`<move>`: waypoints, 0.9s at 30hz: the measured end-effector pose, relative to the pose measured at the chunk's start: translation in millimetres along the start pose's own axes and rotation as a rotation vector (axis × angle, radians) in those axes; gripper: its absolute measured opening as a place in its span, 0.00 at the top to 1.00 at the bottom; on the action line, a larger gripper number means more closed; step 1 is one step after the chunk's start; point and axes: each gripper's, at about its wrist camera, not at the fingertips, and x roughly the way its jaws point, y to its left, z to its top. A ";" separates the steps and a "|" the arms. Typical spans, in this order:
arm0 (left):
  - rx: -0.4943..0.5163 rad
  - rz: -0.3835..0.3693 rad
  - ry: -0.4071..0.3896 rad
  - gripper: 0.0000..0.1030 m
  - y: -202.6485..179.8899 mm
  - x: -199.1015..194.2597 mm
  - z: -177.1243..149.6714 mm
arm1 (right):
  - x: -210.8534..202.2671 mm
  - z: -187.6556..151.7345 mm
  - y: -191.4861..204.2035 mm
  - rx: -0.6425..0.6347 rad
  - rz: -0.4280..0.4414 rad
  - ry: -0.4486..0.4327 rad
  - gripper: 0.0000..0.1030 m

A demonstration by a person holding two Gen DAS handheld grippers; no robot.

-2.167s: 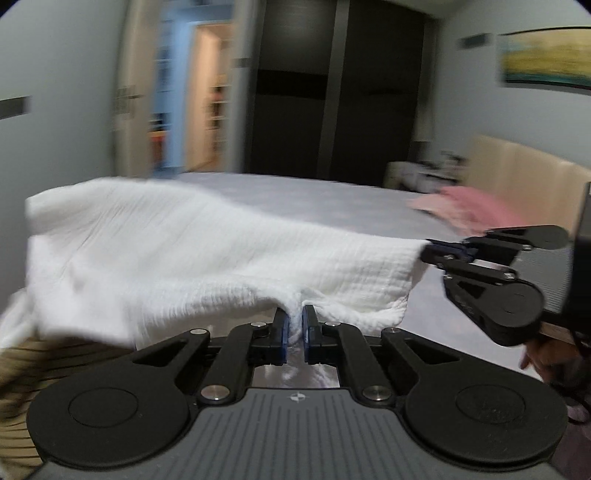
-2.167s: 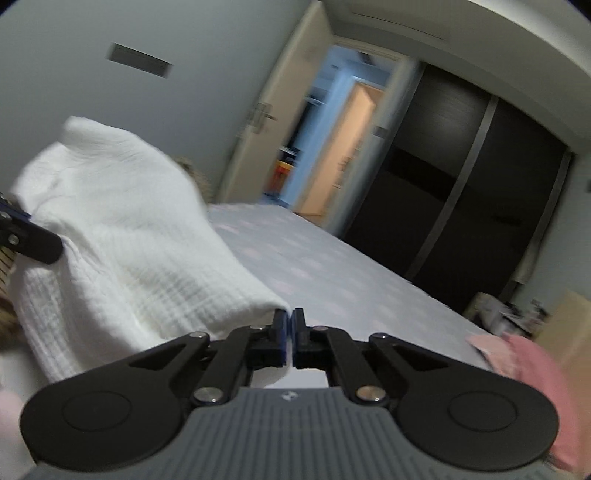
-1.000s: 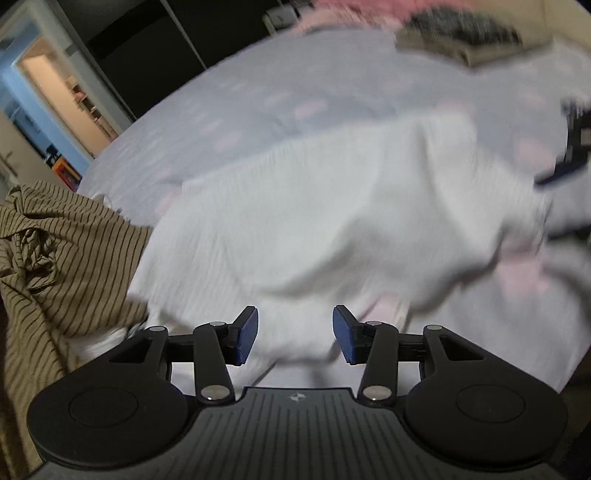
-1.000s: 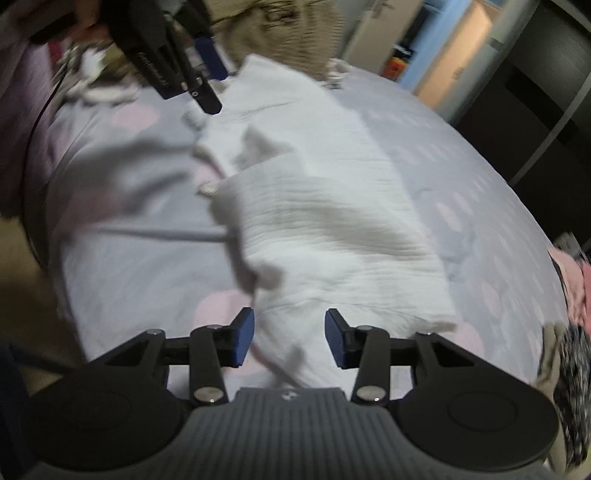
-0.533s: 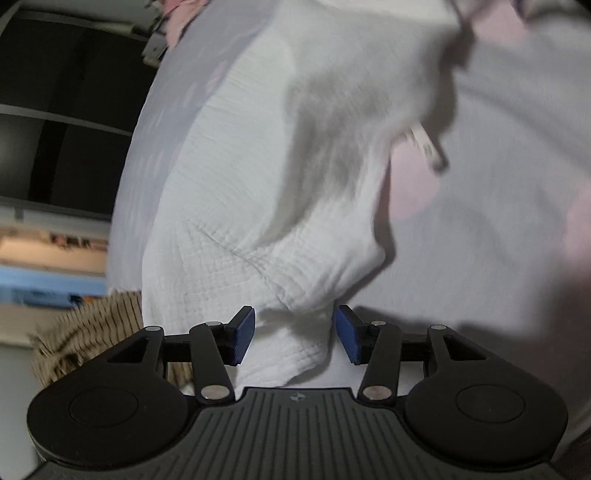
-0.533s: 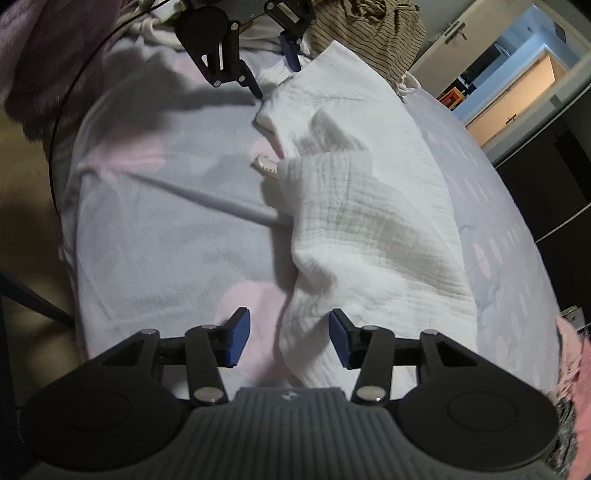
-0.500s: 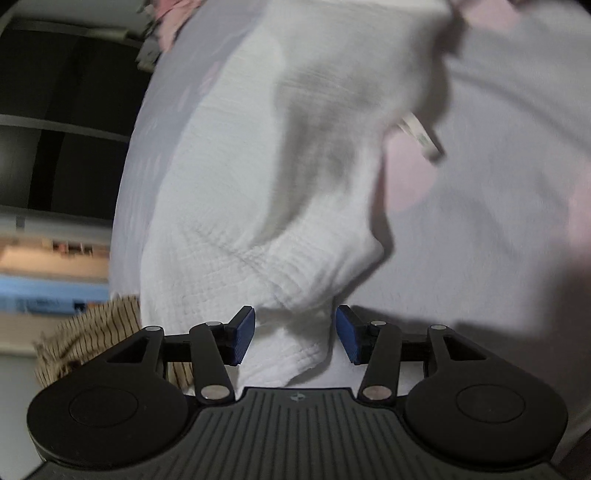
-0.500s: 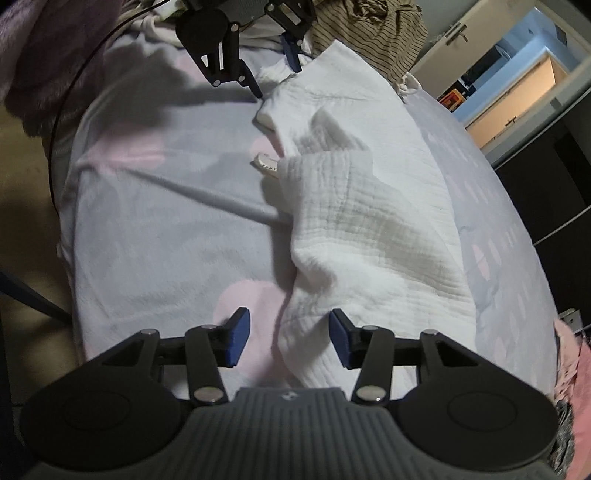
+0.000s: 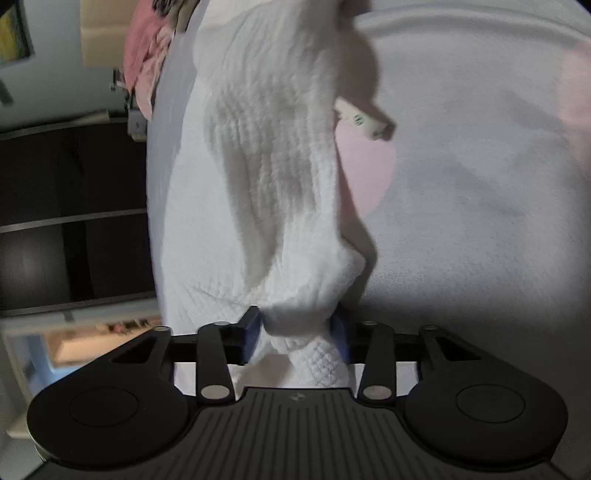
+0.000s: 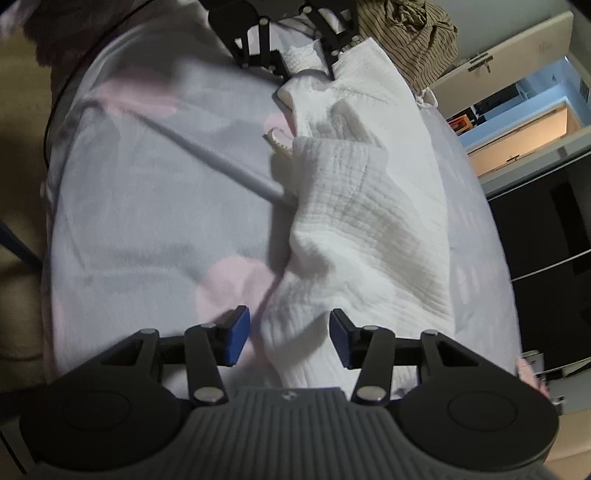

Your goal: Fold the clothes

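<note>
A white crinkled garment lies loosely folded on the lilac bedsheet, with a small label sticking out at its edge. My left gripper is open, and a bunched corner of the garment fills the gap between its blue pads. In the right wrist view the same garment stretches away towards the left gripper at its far end. My right gripper is open and straddles the garment's near edge without pinching it.
A brown striped garment is heaped beyond the far end of the white one. Pink clothing sits near the headboard. The bed's edge and the floor run along the left. A dark wardrobe and a lit doorway stand past the bed.
Both grippers let go of the garment, which had hung in the air, and it now lies on the bed. The left gripper has pushed onto a corner, its pads slightly closer together.
</note>
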 end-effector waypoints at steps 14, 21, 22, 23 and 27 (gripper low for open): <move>-0.369 -0.070 0.019 0.87 58.6 2.1 0.2 | -10.6 -8.8 -1.3 -0.090 -0.184 -0.011 0.86; -0.803 -0.172 0.055 0.88 121.6 13.3 -19.2 | -7.8 -26.9 -69.3 0.285 -0.186 0.100 0.86; -0.798 -0.174 0.056 0.88 120.3 12.1 -19.6 | -5.5 -29.7 -75.1 0.316 -0.181 0.114 0.86; -0.794 -0.175 0.057 0.88 119.0 10.9 -20.1 | -4.6 -30.9 -75.4 0.316 -0.175 0.114 0.86; -0.774 -0.180 0.063 0.88 113.8 6.3 -21.9 | -7.3 -28.7 -61.2 0.229 -0.163 0.079 0.79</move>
